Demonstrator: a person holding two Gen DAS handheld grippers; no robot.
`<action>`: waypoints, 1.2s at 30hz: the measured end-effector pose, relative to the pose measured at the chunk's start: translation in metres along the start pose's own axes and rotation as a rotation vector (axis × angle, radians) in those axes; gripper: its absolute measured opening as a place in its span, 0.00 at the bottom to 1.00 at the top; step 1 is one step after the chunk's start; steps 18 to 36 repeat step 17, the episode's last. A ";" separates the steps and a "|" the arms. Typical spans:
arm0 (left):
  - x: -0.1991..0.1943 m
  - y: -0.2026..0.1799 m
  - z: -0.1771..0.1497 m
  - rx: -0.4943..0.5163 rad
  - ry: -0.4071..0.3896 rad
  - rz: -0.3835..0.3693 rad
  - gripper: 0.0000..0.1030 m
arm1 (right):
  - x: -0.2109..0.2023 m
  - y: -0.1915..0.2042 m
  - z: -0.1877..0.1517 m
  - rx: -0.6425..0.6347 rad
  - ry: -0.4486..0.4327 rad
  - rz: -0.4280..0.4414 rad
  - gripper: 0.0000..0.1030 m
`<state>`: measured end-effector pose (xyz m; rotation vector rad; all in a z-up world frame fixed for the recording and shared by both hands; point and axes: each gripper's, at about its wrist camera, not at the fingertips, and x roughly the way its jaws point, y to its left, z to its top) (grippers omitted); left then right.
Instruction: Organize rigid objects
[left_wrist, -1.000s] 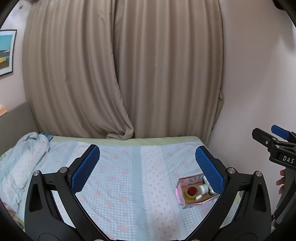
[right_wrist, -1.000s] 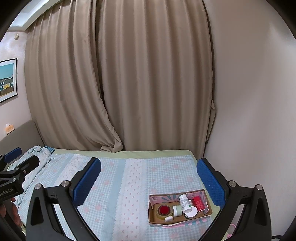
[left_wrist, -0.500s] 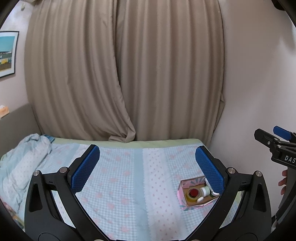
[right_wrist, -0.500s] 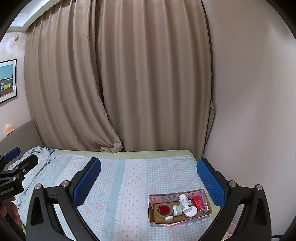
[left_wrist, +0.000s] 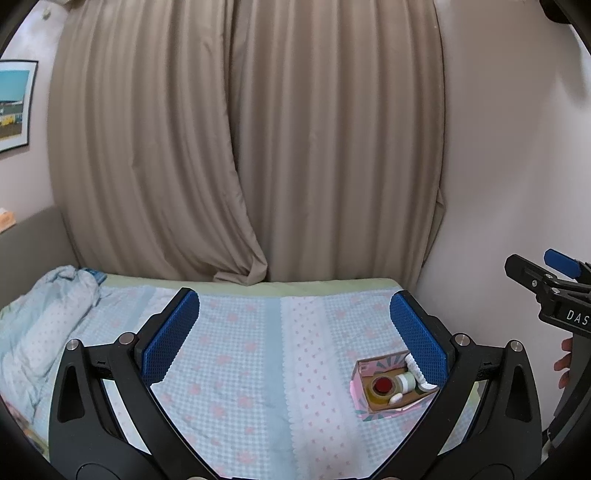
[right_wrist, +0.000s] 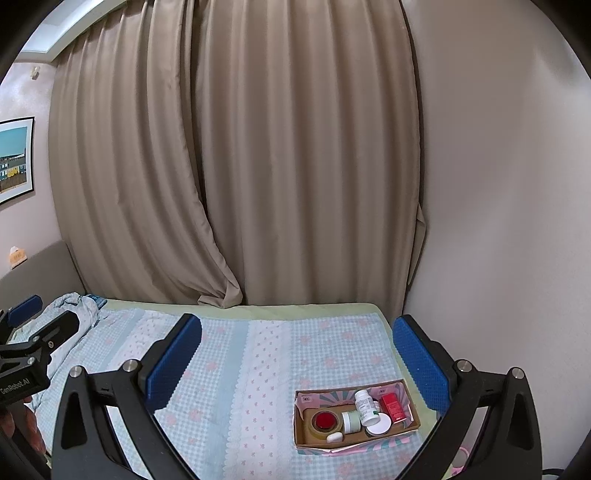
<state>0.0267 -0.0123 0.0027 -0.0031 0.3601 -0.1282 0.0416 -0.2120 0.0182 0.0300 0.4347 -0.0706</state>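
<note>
A shallow cardboard box lies on the bed at the right, near the wall. In it are a tape roll with a red centre, a small pale green jar, a white bottle, a white round lid, a red packet and a small white piece. The box also shows in the left wrist view, partly behind my right finger. My left gripper is open and empty, above the bed. My right gripper is open and empty, above and short of the box.
The bed has a blue-checked cover with pink flowers. A crumpled light blue blanket lies at the left. Beige curtains hang behind the bed. A plain wall bounds the right side. A framed picture hangs at the left.
Both views have shifted only slightly; the left wrist view has drifted a little, with the box sitting marginally lower. Both grippers stay open and empty.
</note>
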 end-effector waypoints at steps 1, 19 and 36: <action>0.000 0.000 0.000 -0.002 -0.002 0.000 1.00 | 0.000 0.000 0.000 -0.001 -0.001 0.000 1.00; 0.014 0.006 -0.006 0.018 -0.009 0.026 1.00 | 0.015 0.007 0.000 -0.011 0.030 -0.008 1.00; 0.014 0.006 -0.006 0.018 -0.009 0.026 1.00 | 0.015 0.007 0.000 -0.011 0.030 -0.008 1.00</action>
